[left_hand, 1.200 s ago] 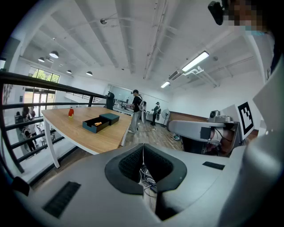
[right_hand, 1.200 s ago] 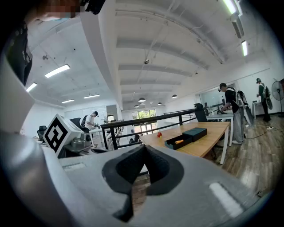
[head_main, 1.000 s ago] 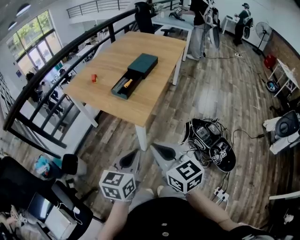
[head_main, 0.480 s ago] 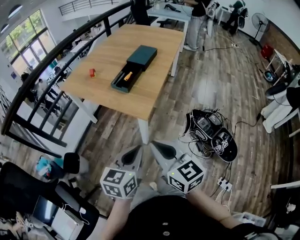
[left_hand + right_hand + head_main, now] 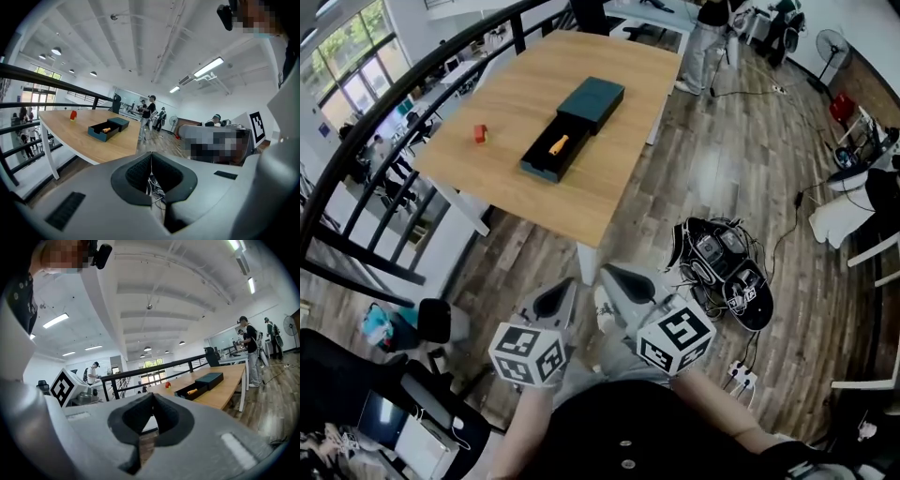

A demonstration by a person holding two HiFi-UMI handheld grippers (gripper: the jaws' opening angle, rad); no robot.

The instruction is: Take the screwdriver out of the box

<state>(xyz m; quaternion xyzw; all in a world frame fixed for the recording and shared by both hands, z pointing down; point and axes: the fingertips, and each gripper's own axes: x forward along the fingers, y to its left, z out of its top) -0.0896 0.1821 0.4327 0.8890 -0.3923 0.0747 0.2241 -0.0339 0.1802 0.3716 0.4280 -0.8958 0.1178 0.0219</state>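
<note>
A dark teal box lies open on the wooden table, its lid slid back at the far end. An orange-handled screwdriver rests inside the box; it also shows in the left gripper view and the right gripper view. Both grippers hang close to my body, well short of the table. My left gripper is shut and holds nothing. My right gripper has its jaws together, also with nothing in them.
A small red object sits on the table's left part. A black railing runs along the left. A tangle of cables and black gear lies on the wood floor to the right. People stand at desks beyond the table.
The view has shifted toward the table, which now sits slightly nearer and more central. Both grippers stay together low in the frame, jaws unchanged.
</note>
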